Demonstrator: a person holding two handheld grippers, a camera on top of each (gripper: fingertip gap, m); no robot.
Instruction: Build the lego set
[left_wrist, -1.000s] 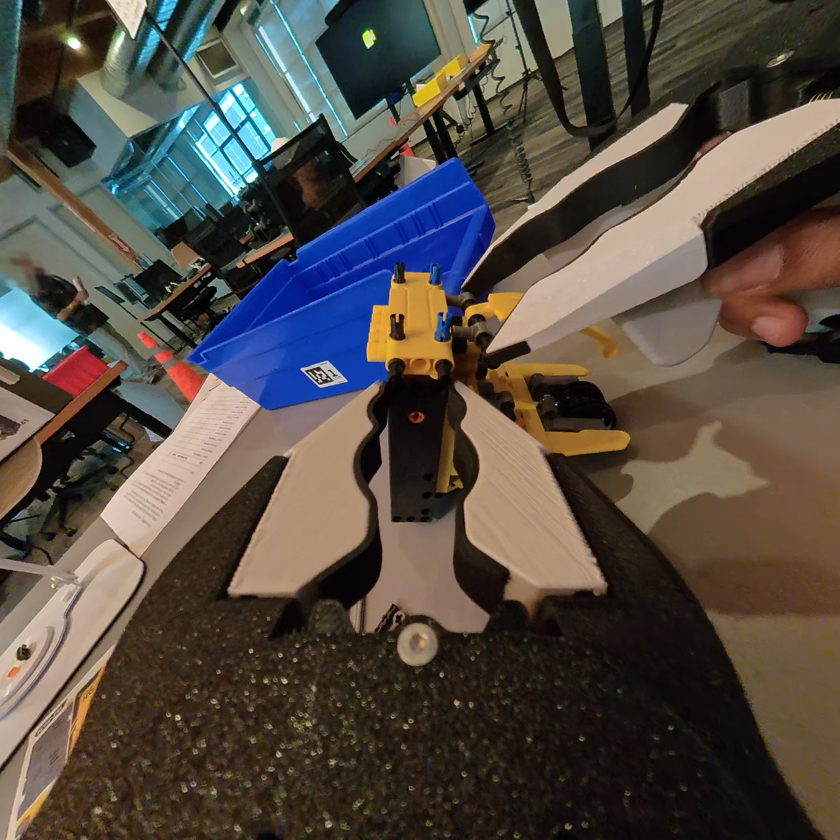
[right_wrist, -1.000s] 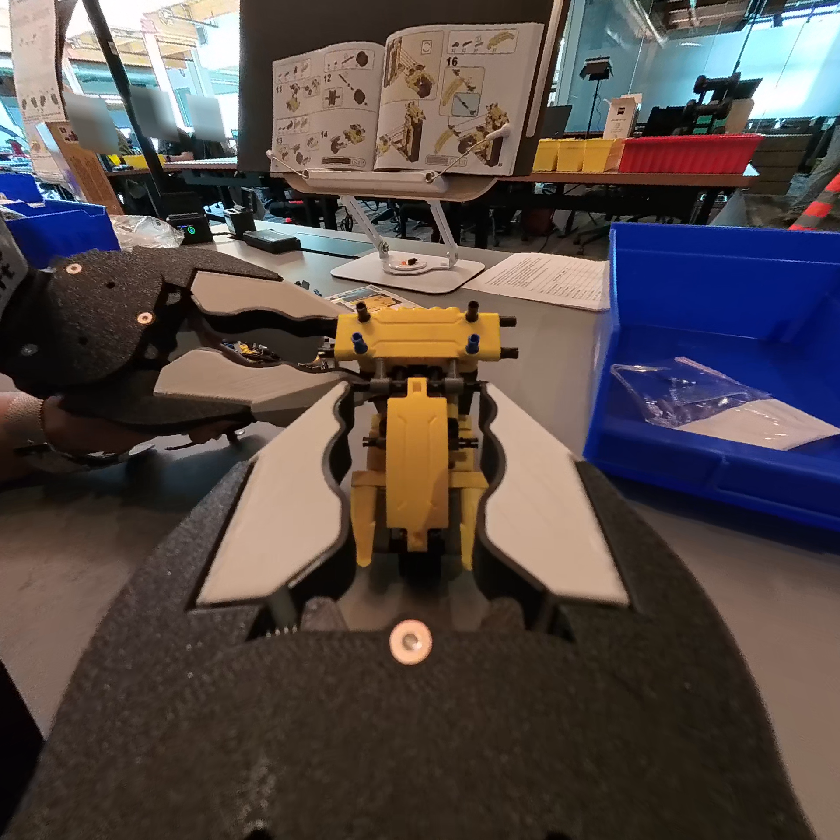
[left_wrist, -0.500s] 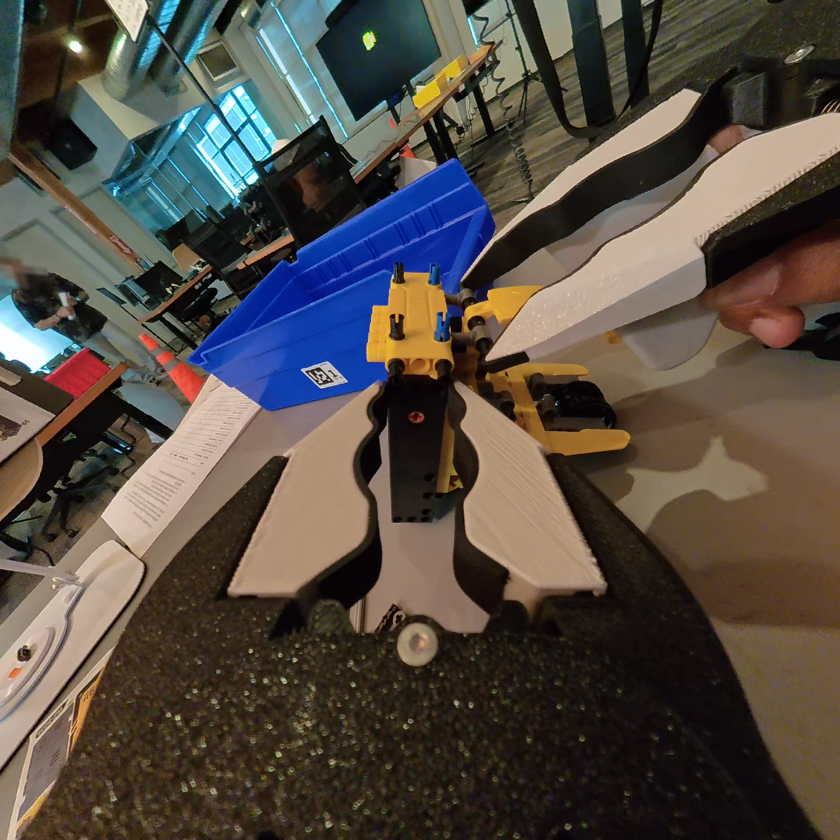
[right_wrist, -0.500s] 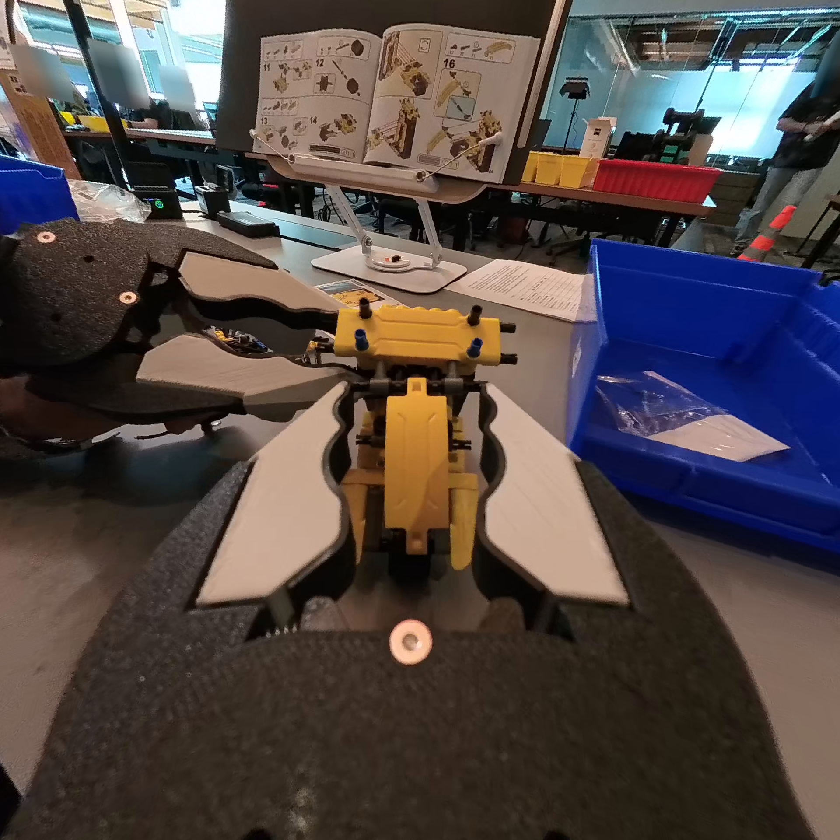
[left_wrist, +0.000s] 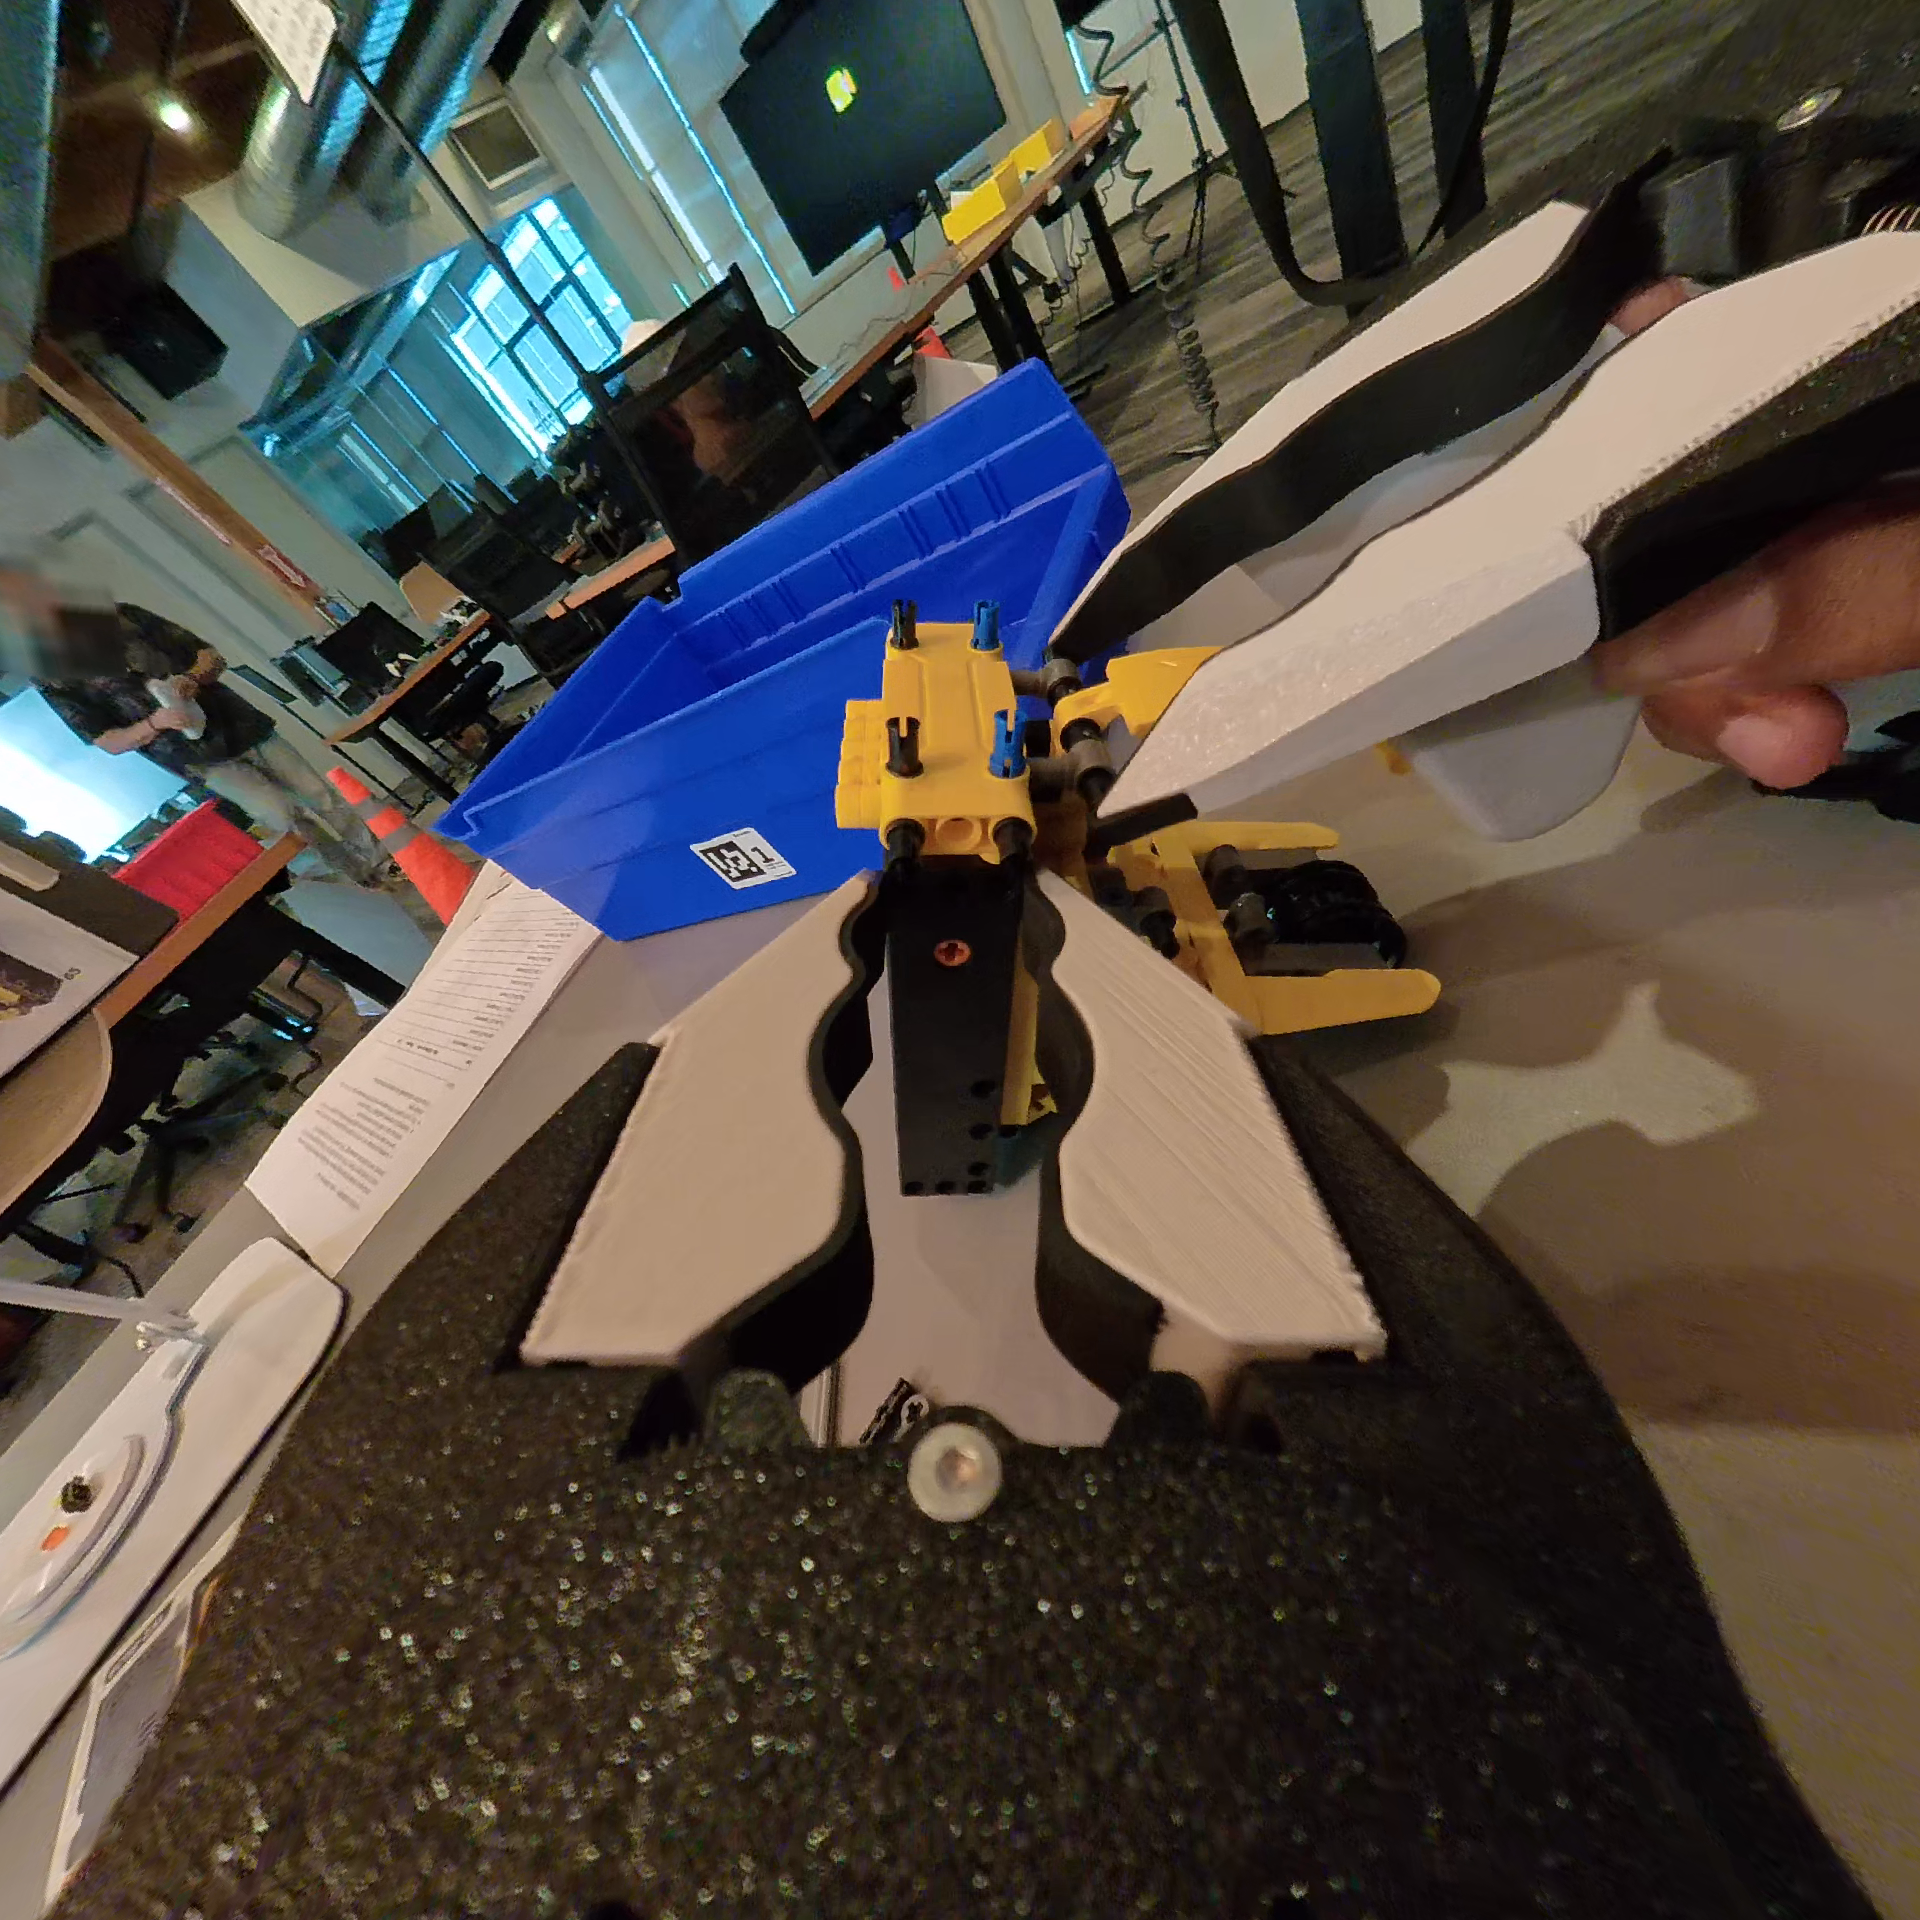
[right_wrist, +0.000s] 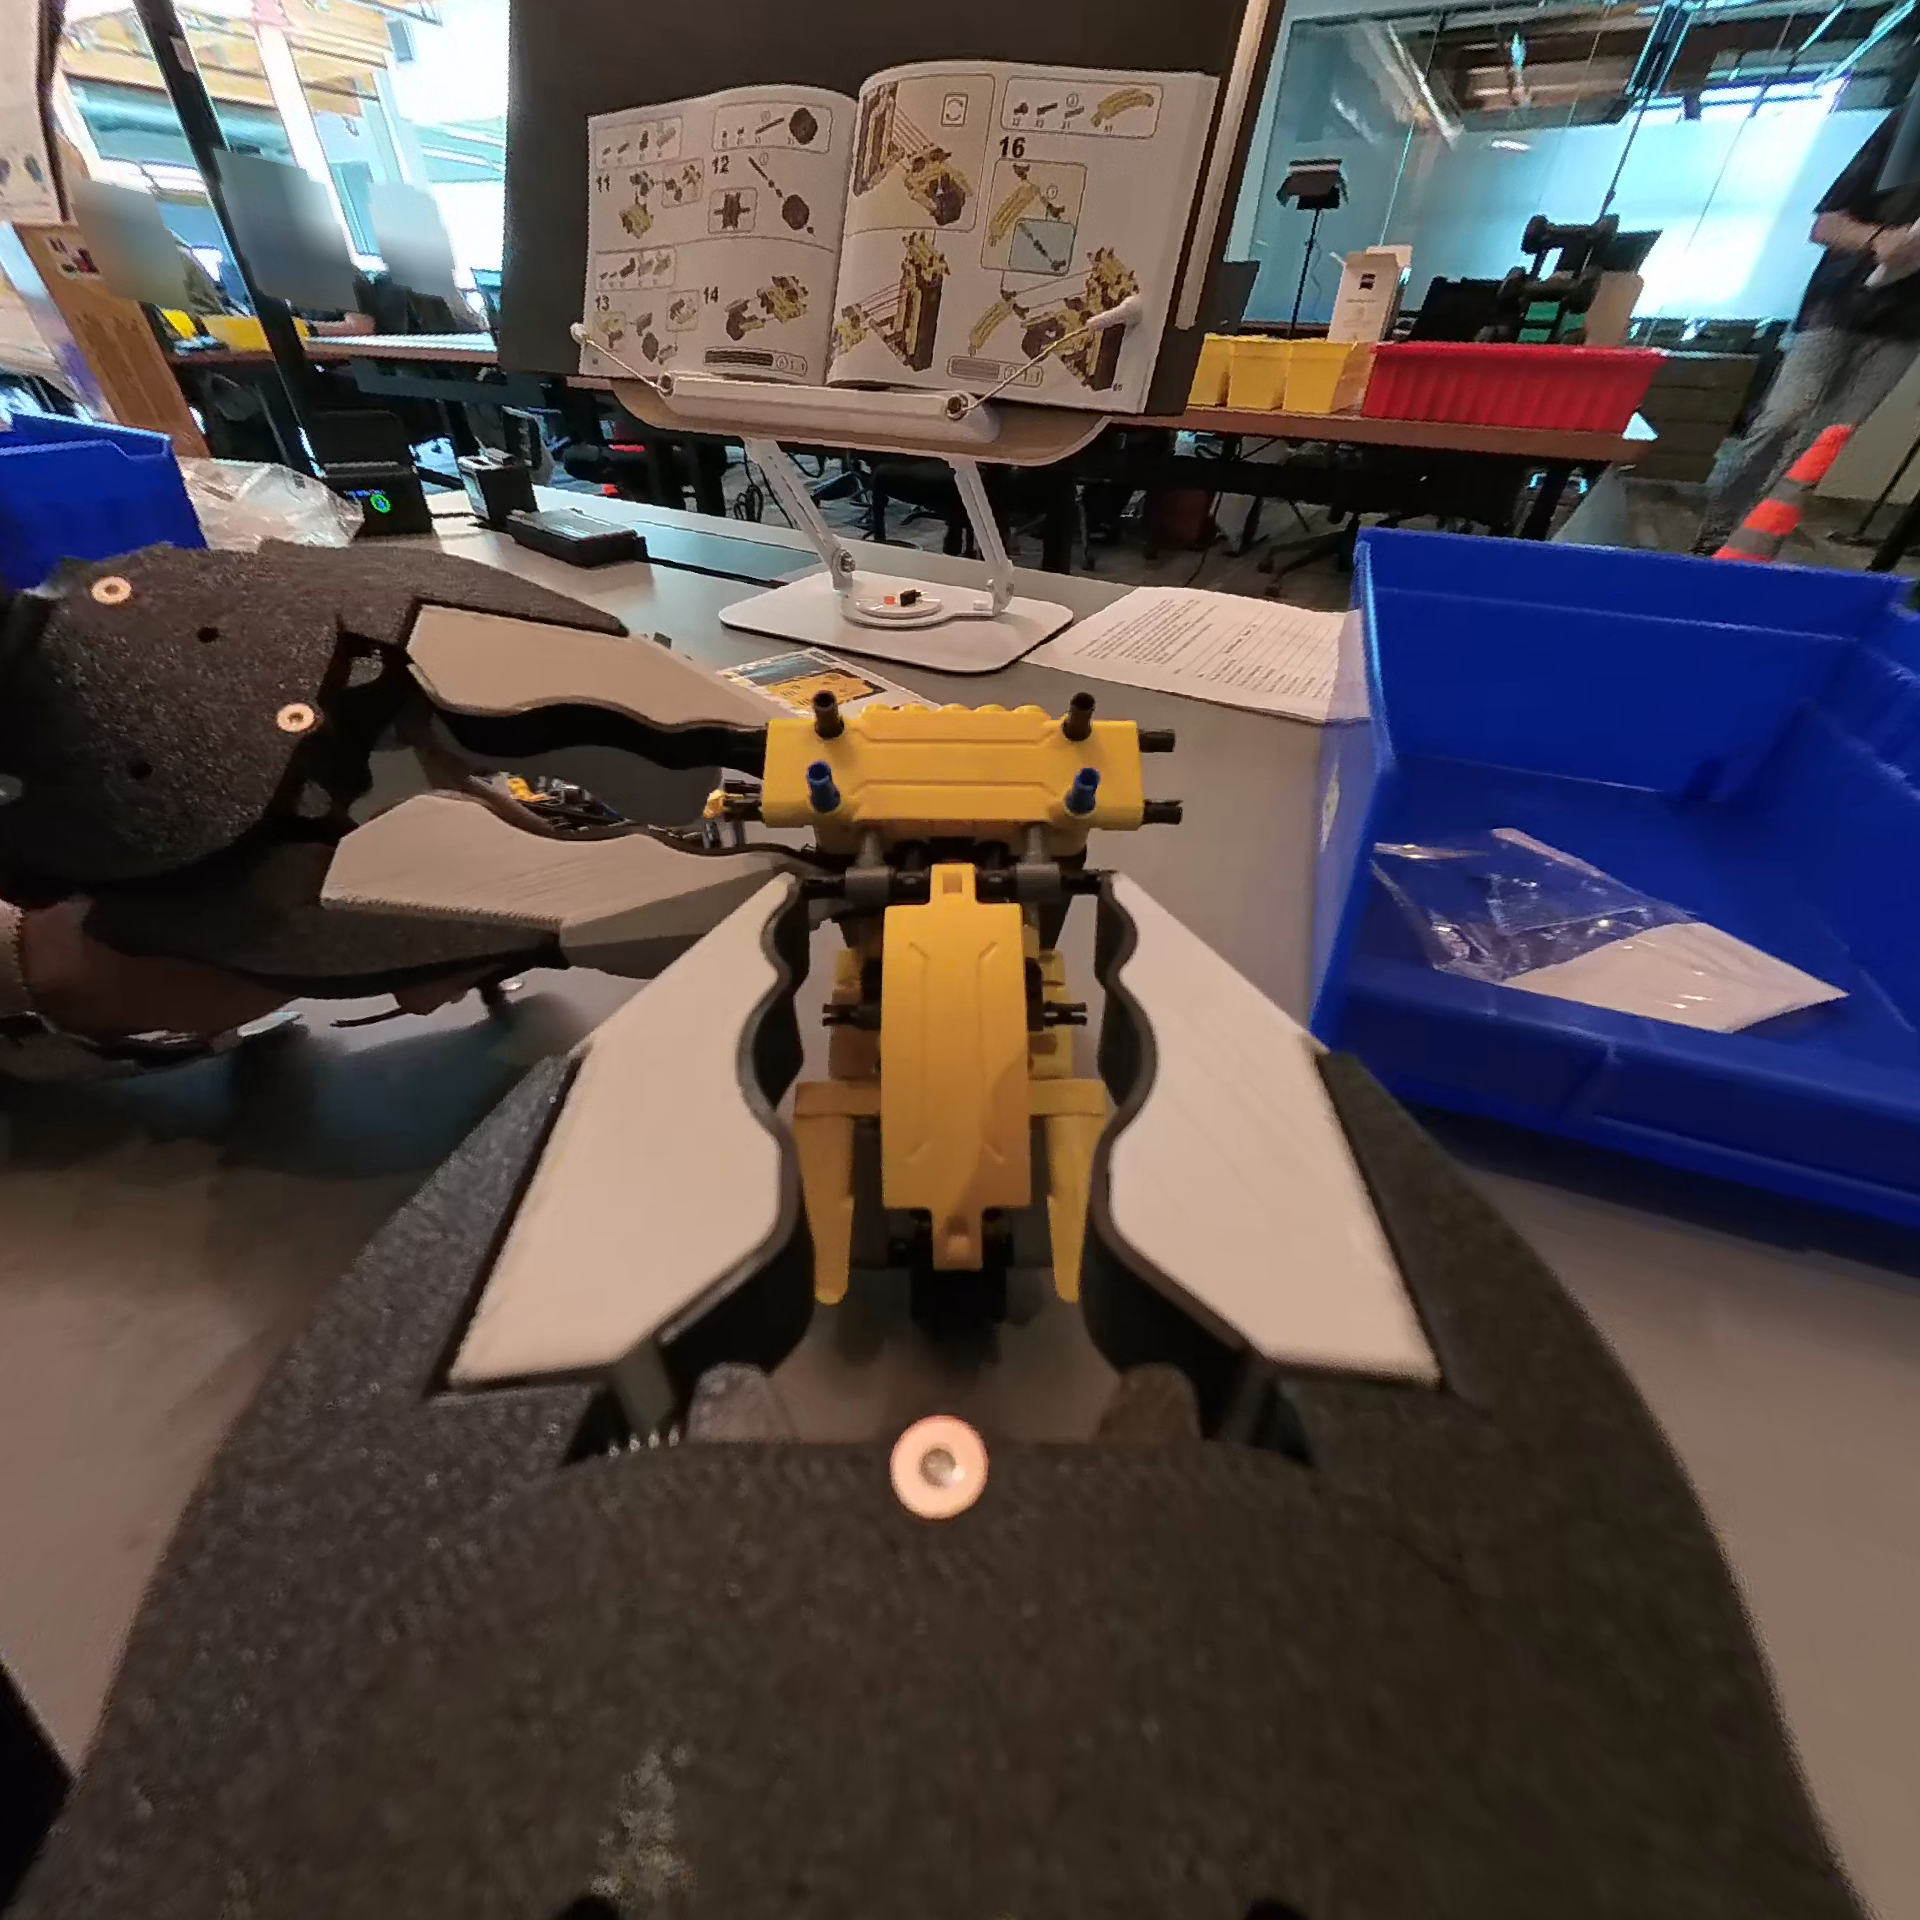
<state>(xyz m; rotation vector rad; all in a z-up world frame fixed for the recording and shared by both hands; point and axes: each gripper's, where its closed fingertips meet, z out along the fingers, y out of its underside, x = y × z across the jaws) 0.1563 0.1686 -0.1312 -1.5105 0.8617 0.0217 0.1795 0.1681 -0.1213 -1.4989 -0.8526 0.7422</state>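
Since a second ago my two tools have hardly shifted on the model, but my right view has swung: the blue bin (right_wrist: 1621, 1049) now sits higher and farther right in it, and the instruction booklet (right_wrist: 883, 239) on its stand looms nearer.

The grey surface (left_wrist: 1683, 1195) carries everything. The blue bin stands just behind the model in my left view, and a clear plastic bag (right_wrist: 1538, 914) with a white sheet lies inside it. A printed paper sheet (right_wrist: 1216, 649) lies beside the bin, near the white base of the stand.

The yellow brick-built vehicle model (right_wrist: 951, 1081) is caught between both tools. Its long axis runs straight away from my right tool (right_wrist: 945, 904), the curved yellow hood toward my camera and the cross-wise yellow block (left_wrist: 951, 732) with black and blue pins at the far end, standing above the fingertips. My right tool's jaws are narrowed onto the model's flanks, gripping it.

My left tool (left_wrist: 951, 894) comes in from the side, at right angles to the model's length. Its jaws are closed narrow on a black beam (left_wrist: 948, 1039) that points up my view to the yellow pinned block. In that view the model's black wheel (left_wrist: 1314, 920) and low yellow side rail (left_wrist: 1340, 997) rest on the surface just right of my left tool's tips.
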